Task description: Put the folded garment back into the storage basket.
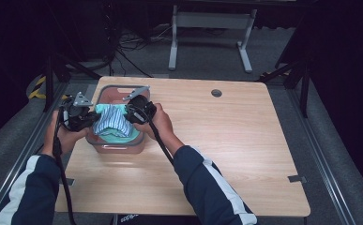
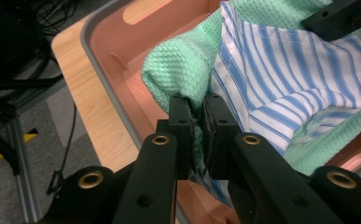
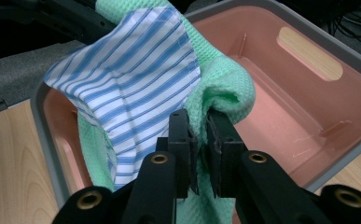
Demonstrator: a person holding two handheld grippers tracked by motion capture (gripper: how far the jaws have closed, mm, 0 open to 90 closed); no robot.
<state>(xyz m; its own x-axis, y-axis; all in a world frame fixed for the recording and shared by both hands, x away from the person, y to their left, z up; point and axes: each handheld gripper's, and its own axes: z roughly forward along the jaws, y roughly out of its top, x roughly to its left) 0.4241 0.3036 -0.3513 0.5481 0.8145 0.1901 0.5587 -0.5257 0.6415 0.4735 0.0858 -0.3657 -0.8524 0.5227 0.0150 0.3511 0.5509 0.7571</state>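
left gripper [image 1: 89,118]: held at the left side of the bin, above its rim. in the left gripper view [image 2: 197,122] the jaws stand narrow and are clamped on a bunched fold of the cloth.
right gripper [image 1: 128,115]: held at the right side of the bin, facing the left gripper across it. in the right gripper view [image 3: 197,135] the jaws stand narrow and pinch a fold of the green cloth [image 3: 225,93].
green cloth [image 2: 178,65]: waffle-textured, mint green; hangs between the two grippers over the open bin, gripped at both sides. its lower part drops toward the inside of the bin.
striped cloth [image 1: 112,123]: white with blue stripes; lies against the green cloth and is lifted together with it. in the left gripper view [image 2: 285,79] its edge sits right at the clamped jaws; in the right gripper view [image 3: 131,74] it drapes to the left of the pinched fold.
bin [image 1: 118,90]: pink plastic, grey rim, cut-out handle slots in the end walls; stands on the left part of the table. the visible floor of the bin [image 3: 281,121] is bare pink.
table [image 1: 226,140]: light wood top.
hands: each wraps its gripper body; dark sleeves [image 1: 207,183] with white stripes enter from the bottom edge of the high view.
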